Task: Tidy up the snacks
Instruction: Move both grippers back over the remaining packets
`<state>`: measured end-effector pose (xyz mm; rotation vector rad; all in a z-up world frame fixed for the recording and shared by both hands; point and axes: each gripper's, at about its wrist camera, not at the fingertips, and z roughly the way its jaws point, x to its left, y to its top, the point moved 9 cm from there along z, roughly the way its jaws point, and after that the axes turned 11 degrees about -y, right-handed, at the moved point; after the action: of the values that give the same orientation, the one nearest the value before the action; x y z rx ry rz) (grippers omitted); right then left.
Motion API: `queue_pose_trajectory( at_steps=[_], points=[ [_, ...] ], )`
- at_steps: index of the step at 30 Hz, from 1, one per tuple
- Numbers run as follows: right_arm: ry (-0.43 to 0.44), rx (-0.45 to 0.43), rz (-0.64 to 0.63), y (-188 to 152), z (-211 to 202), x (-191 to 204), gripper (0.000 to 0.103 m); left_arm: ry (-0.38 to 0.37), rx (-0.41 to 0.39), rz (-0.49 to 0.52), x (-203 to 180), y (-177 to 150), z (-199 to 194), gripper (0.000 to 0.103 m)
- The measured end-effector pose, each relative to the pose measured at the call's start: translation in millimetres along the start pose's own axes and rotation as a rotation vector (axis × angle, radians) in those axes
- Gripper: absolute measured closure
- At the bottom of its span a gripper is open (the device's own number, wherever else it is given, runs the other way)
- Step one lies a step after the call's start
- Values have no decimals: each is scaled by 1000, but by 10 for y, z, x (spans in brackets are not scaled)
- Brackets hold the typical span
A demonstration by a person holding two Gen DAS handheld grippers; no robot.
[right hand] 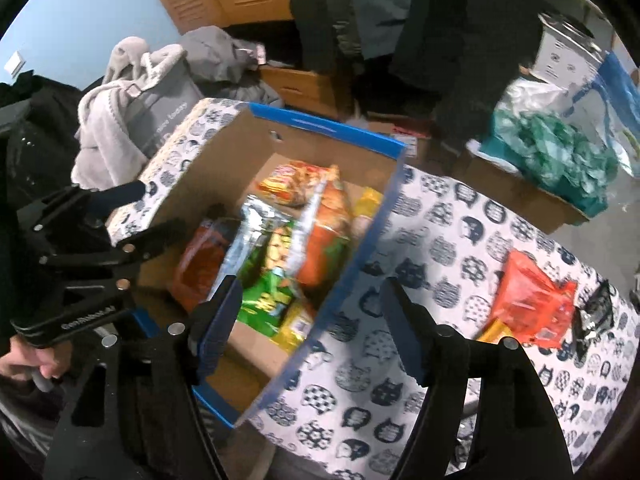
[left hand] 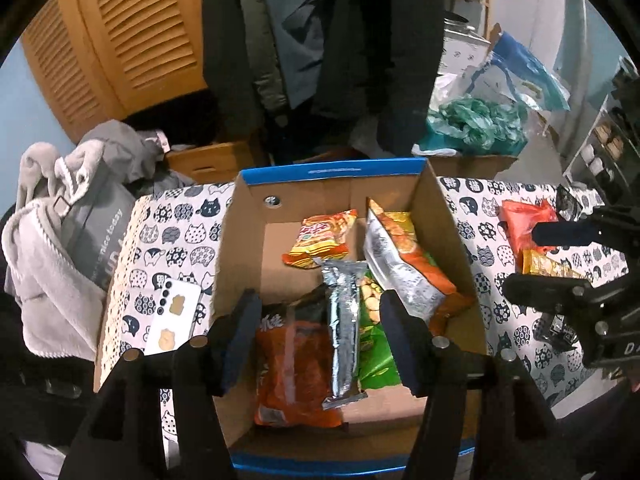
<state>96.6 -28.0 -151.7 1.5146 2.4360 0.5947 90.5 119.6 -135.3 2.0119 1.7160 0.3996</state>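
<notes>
A: Where were the snacks?
B: Your left gripper hung released over the cardboard box holding the silver packet.
A: Right gripper?
B: Released, empty; red packet at its 3 o'clock.

The box is matt brown cardboard with a glossy blue rim. Snack packets inside are shiny plastic film; the long packet is silvery foil. The tablecloth looks like smooth printed cloth. A fleece beside it is soft and fuzzy. The door is slatted wood.
</notes>
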Motion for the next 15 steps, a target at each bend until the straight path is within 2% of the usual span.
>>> queue_pose_trajectory(
  at_steps=[4, 15],
  points=[
    [-26, 4, 24, -96, -2, -215, 31, 10, 2, 31, -155, 37, 25, 31],
    [-106, 32, 105, -456, -1, -895, 27, 7, 28, 141, -724, 181, 167, 24]
  ],
)
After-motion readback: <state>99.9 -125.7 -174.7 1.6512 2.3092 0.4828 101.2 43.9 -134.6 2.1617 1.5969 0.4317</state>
